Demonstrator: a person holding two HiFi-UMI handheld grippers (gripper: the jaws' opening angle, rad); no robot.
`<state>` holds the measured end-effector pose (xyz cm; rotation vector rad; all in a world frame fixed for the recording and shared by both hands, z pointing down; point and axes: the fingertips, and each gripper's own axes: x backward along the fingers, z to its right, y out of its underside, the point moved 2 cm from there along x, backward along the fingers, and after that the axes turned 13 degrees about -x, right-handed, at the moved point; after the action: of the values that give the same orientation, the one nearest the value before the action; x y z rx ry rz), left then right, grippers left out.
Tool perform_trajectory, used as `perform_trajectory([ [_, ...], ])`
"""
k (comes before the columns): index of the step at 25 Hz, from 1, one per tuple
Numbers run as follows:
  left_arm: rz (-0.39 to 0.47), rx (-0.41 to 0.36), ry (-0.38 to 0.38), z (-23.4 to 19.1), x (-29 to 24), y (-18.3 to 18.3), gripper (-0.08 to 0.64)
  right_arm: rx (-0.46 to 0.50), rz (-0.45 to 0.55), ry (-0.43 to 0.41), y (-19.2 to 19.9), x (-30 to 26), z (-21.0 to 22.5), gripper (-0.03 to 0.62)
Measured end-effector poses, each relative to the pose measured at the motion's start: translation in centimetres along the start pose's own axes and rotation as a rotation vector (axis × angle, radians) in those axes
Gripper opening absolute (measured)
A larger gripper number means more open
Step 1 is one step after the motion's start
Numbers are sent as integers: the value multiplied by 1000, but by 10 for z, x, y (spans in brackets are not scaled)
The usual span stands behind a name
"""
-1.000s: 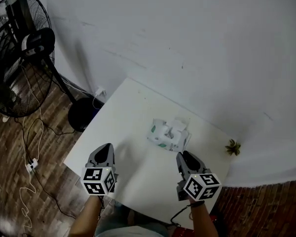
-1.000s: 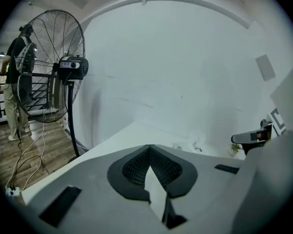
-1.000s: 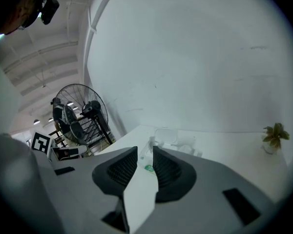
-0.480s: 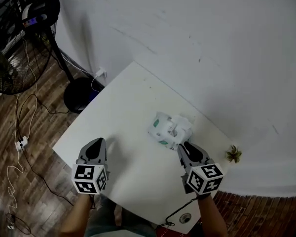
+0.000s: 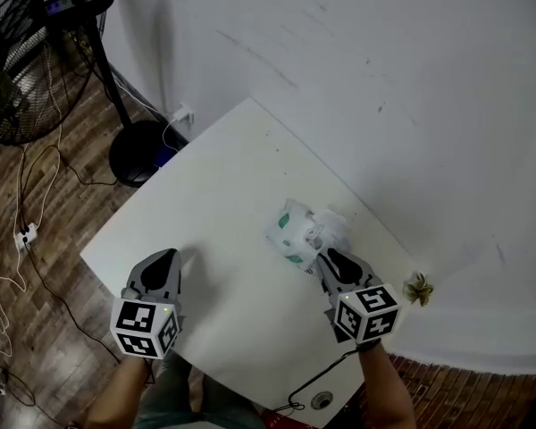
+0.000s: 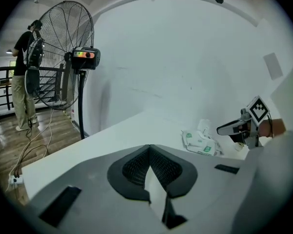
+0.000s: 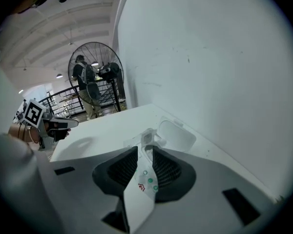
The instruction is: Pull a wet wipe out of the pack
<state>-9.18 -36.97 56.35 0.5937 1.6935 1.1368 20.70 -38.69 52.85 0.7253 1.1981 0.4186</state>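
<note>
The wet wipe pack (image 5: 293,232), white with green marks, lies on the white table (image 5: 214,195) toward its far right. Its lid (image 7: 176,135) is flipped open and a tuft of wipe (image 7: 146,139) sticks up from the opening. My right gripper (image 5: 327,257) is over the pack's near end, jaws a narrow gap apart, with the pack's top (image 7: 144,179) showing through the gap and the tuft just ahead of the tips. My left gripper (image 5: 165,259) hangs shut and empty over the table's near left, well away from the pack (image 6: 199,143).
A standing fan (image 5: 36,52) with a round base (image 5: 138,155) is on the wooden floor to the left, with cables (image 5: 27,235) trailing. A small plant (image 5: 418,286) sits off the table's right corner. The white wall runs behind the table. A person (image 6: 24,77) stands far off by a railing.
My right gripper has moved forward until its tips reach the pack. The left gripper has stayed near the front left edge while the head view shifted.
</note>
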Motion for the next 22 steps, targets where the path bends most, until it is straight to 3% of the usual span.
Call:
perform_trajectory([
  [12,23,68,-69,-7,5,12,3,23,-91,-64,6,-31,10,104],
  [22,16,110,-85,-5,1,14,3,-26,-125,-116,6,-43,14,101],
])
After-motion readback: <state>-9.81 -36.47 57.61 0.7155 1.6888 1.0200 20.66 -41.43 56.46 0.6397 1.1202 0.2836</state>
